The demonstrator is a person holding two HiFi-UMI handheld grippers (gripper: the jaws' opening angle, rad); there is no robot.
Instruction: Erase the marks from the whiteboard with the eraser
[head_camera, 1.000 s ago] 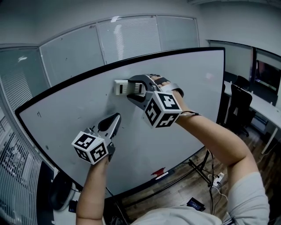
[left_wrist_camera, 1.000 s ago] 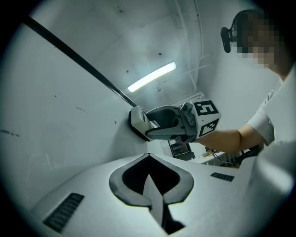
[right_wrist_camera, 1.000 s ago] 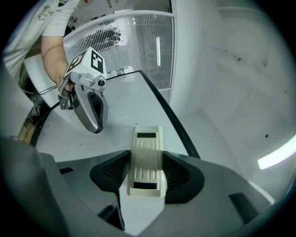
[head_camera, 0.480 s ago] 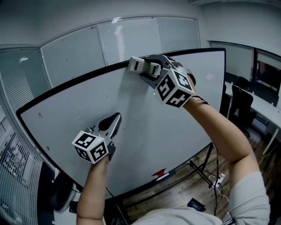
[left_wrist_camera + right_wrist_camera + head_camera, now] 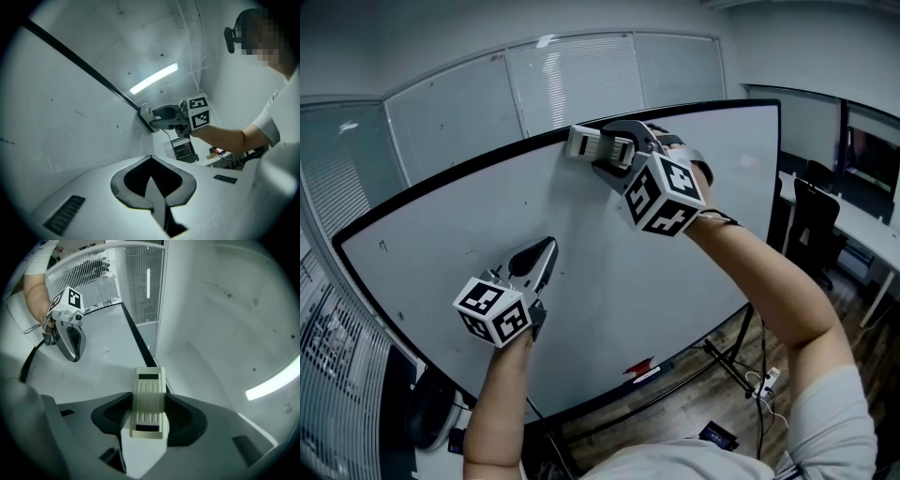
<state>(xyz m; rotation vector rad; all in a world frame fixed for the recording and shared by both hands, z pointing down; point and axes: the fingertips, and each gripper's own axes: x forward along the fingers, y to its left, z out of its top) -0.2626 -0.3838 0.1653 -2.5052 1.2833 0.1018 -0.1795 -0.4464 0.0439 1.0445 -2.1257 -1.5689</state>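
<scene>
The whiteboard [image 5: 487, 225] is wide, white and black-framed, with a small dark mark [image 5: 384, 245] near its left end and a few faint specks. My right gripper [image 5: 602, 150] is shut on the cream eraser [image 5: 586, 142], which presses against the board at its top edge. In the right gripper view the eraser [image 5: 148, 390] sits between the jaws of that gripper [image 5: 149, 417] beside the black frame. My left gripper [image 5: 546, 253] is shut on nothing, its tips close to the board's lower middle. In the left gripper view its jaws [image 5: 151, 161] meet, and the eraser [image 5: 144, 113] shows ahead.
A red object [image 5: 639, 367] lies on the board's bottom tray. Glass partitions with blinds [image 5: 572, 80] stand behind the board. Black chairs [image 5: 814, 220] and a desk are at the right. A power strip [image 5: 766, 382] and the board's stand legs are on the wooden floor.
My right gripper has carried the eraser up from the board's middle to its top edge, then a little to the left. The left gripper has stayed still.
</scene>
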